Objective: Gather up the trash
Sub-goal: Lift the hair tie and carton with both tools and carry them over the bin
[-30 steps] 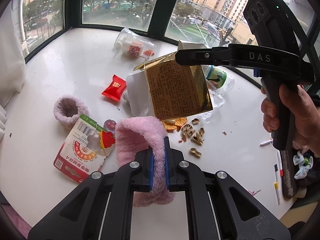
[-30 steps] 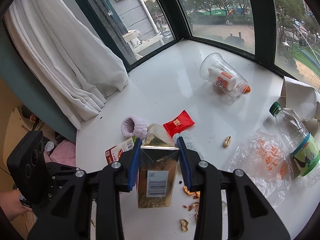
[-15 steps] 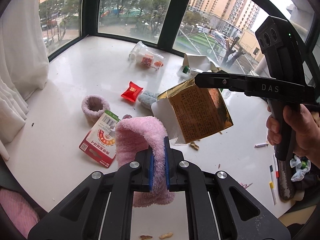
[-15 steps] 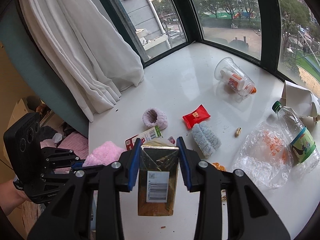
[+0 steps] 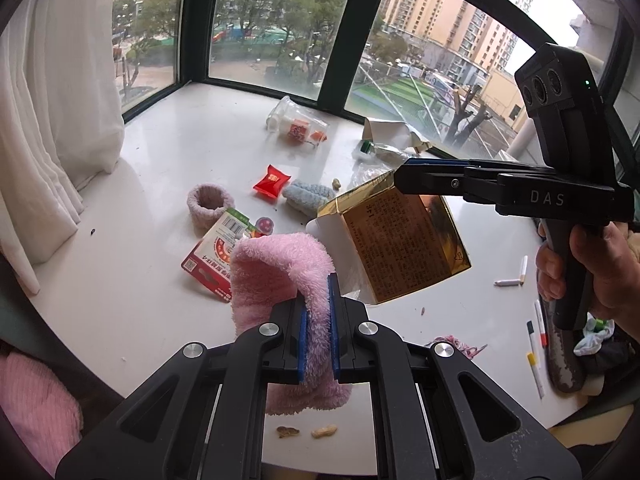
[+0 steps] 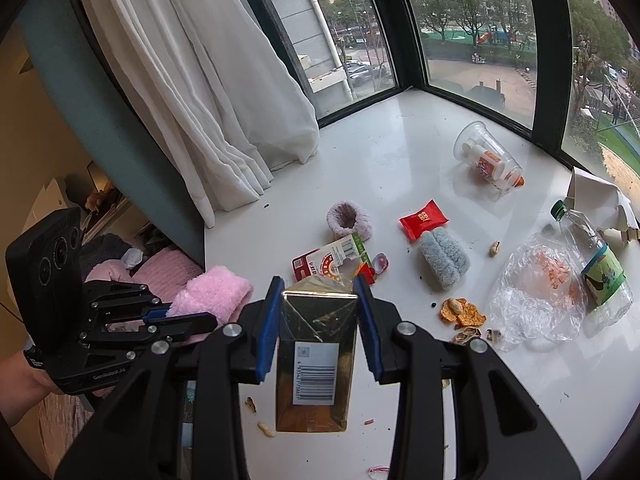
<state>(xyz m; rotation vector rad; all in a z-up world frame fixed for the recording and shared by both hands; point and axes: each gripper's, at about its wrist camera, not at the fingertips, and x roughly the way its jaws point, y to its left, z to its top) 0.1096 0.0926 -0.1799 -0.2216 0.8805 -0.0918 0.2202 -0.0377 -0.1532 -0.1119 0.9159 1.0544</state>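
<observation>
A: L gripper (image 5: 316,326)?
B: Clenched, it's pinching a pink sock (image 5: 276,280), sock's hanging above the near edge of the sill (image 5: 168,148).
A: R gripper (image 6: 318,320)?
B: It's grasping a gold box (image 6: 316,364), pads pressing both sides, box's hanging tilted over the sill, w/ barcode facing the cam.
A: Trash lying around?
B: Red packet (image 6: 423,219) mid-sill, blue sock (image 6: 444,260) just near of it, purple sock (image 6: 349,219) to its left. Cup (image 6: 486,162) lying on its side far off, bottle (image 6: 592,256) and plastic bag (image 6: 538,292) at right. Peanut shells (image 6: 462,312) sitting near the bag.
</observation>
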